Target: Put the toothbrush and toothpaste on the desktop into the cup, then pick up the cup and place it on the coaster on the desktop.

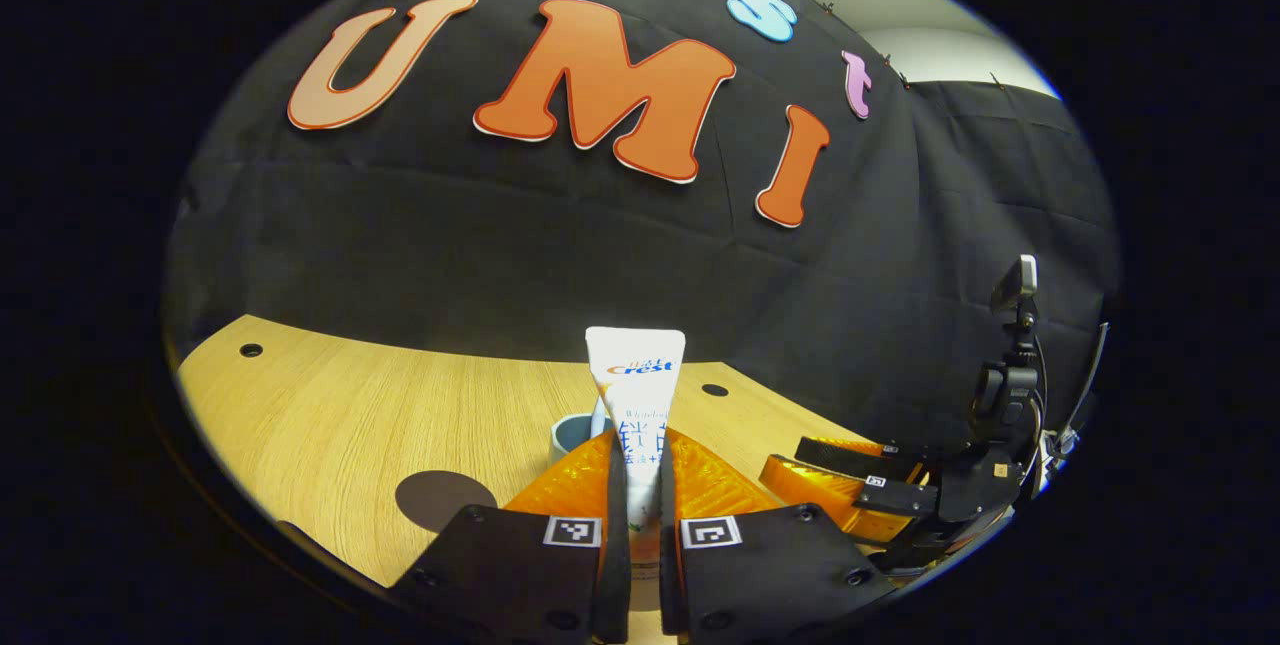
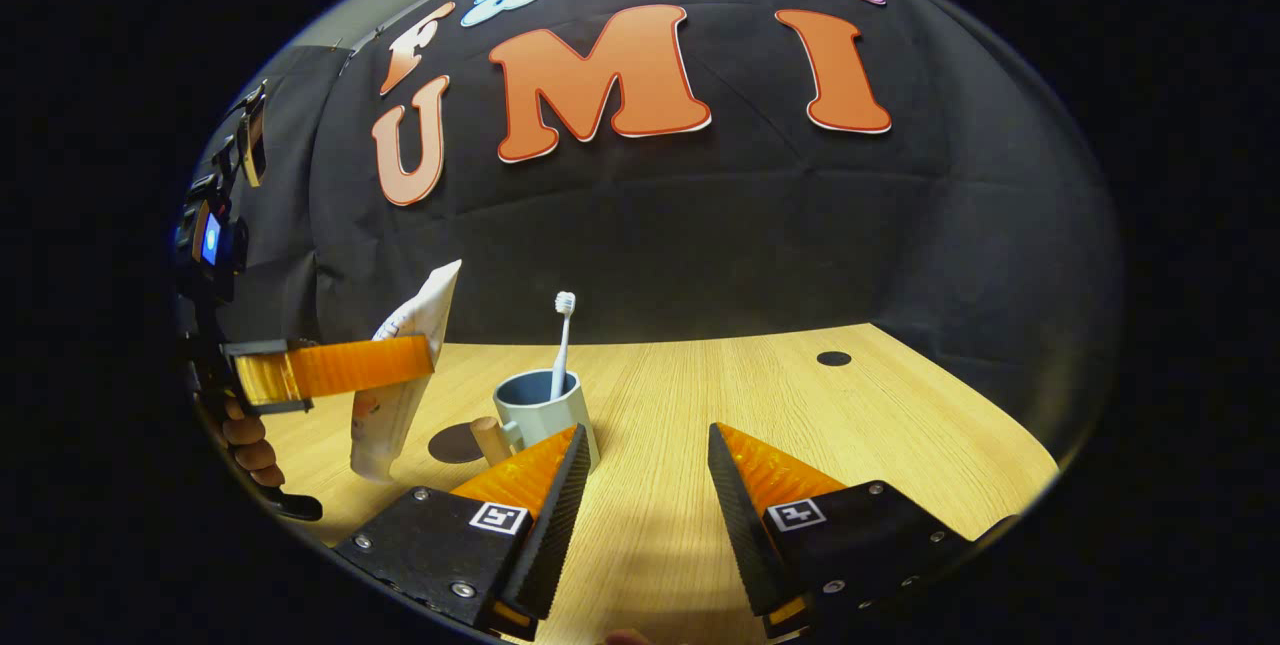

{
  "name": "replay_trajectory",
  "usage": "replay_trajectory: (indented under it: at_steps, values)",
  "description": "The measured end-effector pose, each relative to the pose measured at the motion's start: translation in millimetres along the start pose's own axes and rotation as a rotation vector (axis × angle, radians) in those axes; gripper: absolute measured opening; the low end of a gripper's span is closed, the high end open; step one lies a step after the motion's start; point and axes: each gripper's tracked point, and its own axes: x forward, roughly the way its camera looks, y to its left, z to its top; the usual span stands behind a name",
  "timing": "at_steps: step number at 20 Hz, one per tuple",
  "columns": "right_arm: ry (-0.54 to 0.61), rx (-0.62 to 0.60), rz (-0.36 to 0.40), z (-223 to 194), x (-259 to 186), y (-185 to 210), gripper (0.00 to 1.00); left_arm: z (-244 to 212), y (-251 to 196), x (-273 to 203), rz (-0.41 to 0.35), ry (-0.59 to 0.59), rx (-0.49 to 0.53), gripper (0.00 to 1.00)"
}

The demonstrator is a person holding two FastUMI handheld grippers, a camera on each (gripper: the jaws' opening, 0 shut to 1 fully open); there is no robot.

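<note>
Step in hand: toothpaste into cup. The left hand-held gripper (image 1: 640, 525) is clamped on the toothpaste (image 1: 634, 375), both fingers pressing the tube, which stands upright and lifted off the table (image 2: 850, 435), just left of the cup (image 2: 545, 415) in the right gripper view. The toothbrush (image 2: 562, 340) already stands in the cup, bristles up. The right hand-held gripper (image 2: 640, 485) is spread wide, holding nothing, low over the table near the cup.

Next move, as judged: carry the tube over the cup mouth, lower it beside the brush, release. The cup then goes to the coaster (image 2: 455, 443), the dark disc just behind it.

Count: one toothpaste, one toothbrush, one cup, one coaster, two hand-held grippers.
</note>
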Motion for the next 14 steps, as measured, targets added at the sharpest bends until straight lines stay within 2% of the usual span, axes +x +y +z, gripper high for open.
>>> replay_trajectory:
  at_steps: [6, 9, 14]
  values:
    - [0.006, 0.023, 0.025, -5.4, -9.2, 5.4, 0.73, 17.9, 10.5, 20.7, 0.008, -0.097, 0.002, 0.15]
    - [0.014, 0.058, 0.068, -6.7, -14.7, 11.3, 0.73, 23.6, 17.8, 32.2, 0.022, -0.122, -0.007, 0.15]
    - [-0.002, 0.056, 0.067, -4.9, -15.7, 3.3, 0.73, 33.2, 19.9, 48.0, 0.012, -0.181, -0.025, 0.15]
